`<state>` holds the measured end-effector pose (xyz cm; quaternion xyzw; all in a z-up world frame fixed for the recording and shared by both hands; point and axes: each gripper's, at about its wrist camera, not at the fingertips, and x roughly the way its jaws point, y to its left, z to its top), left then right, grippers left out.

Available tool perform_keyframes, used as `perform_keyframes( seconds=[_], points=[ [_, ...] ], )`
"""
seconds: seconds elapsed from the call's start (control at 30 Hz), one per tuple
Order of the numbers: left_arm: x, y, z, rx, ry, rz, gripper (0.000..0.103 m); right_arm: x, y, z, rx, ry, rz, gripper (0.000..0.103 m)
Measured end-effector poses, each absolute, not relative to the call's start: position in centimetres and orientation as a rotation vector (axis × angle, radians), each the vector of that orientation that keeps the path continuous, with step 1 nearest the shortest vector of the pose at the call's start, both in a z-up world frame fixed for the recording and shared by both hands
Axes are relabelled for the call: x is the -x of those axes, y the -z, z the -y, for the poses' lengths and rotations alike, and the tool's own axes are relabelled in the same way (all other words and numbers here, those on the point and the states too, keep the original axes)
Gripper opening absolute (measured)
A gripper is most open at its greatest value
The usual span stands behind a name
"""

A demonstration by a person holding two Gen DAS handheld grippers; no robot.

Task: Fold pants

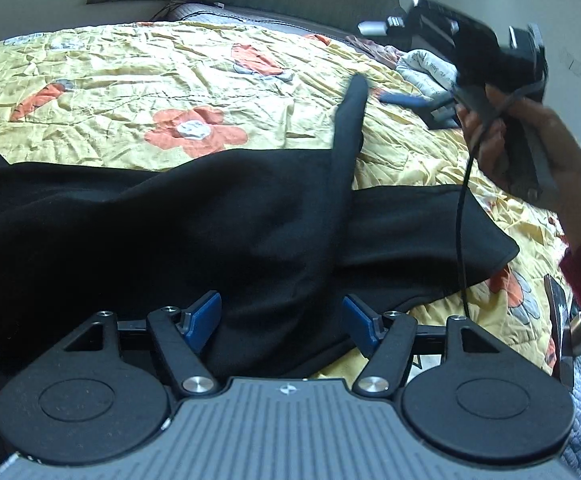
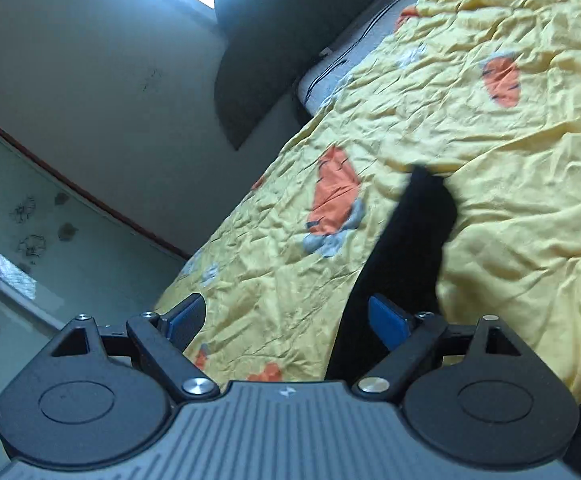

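Pants (image 1: 210, 220): black, spread across yellow floral bedspread (image 1: 130, 76); one narrow strip (image 1: 346, 152) sticks up.
L gripper (image 1: 282, 322): jaws apart, fabric btwn blue pads, not pinched.
R gripper (image 2: 286, 320): jaws wide apart, nothing clamped; black strip beside R pad.

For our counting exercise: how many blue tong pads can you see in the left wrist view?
2: the left pad and the right pad, either side of the black pants. The other tongs' pads may be hidden.
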<state>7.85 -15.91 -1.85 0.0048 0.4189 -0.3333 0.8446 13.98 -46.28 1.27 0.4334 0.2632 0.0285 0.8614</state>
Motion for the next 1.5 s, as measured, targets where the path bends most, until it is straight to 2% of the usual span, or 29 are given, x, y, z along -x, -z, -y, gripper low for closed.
perform_keyframes(
  seconds=[0.1,0.2,0.5,0.77,0.8,0.83,0.87,0.9,0.93,0.97,1.0,1.1,1.5],
  points=[
    [-8.0,1.9,15.8,0.010,0.703,-0.882,0.069,-12.5,-0.4,46.1,-0.855,-0.033,-0.569,0.090],
    [-8.3,1.9,15.7,0.031,0.698,-0.885,0.069,-12.1,1.5,46.4,-0.968,-0.129,-0.590,0.090],
    [-8.3,1.9,15.6,0.033,0.691,-0.886,0.069,-16.5,4.5,44.9,-1.000,-0.187,-0.654,0.089],
    [-8.0,2.0,16.3,-0.009,0.700,-0.871,0.076,-19.3,6.4,46.0,-1.023,-0.148,-0.531,0.086],
    [-7.8,2.0,16.5,-0.022,0.698,-0.867,0.076,-19.8,6.4,46.1,-1.021,-0.137,-0.517,0.083],
    [-7.7,2.0,16.7,-0.035,0.696,-0.861,0.076,-20.2,6.5,46.2,-1.020,-0.124,-0.511,0.074],
    [-7.6,2.0,16.9,-0.045,0.693,-0.855,0.076,-20.6,6.7,46.3,-1.024,-0.111,-0.514,0.060],
    [-7.6,2.0,17.0,-0.055,0.689,-0.849,0.076,-21.0,7.0,46.5,-1.030,-0.092,-0.520,0.050],
    [-7.5,2.0,17.1,-0.063,0.685,-0.844,0.076,-21.4,7.3,46.6,-1.033,-0.067,-0.528,0.030],
    [-7.4,2.0,17.3,-0.074,0.681,-0.840,0.076,-21.6,7.6,46.8,-1.036,-0.048,-0.538,0.015],
    [-7.3,1.9,17.5,-0.087,0.678,-0.836,0.076,-21.7,8.0,46.9,-1.042,-0.031,-0.542,0.011],
    [-7.3,1.9,18.0,-0.117,0.670,-0.820,0.076,-20.9,7.9,47.2,-1.053,-0.018,-0.506,0.005],
    [-5.9,2.6,20.3,-0.318,0.643,-0.688,0.077,-8.2,-0.8,50.8,-1.060,-0.012,-0.198,0.005]
  ],
)
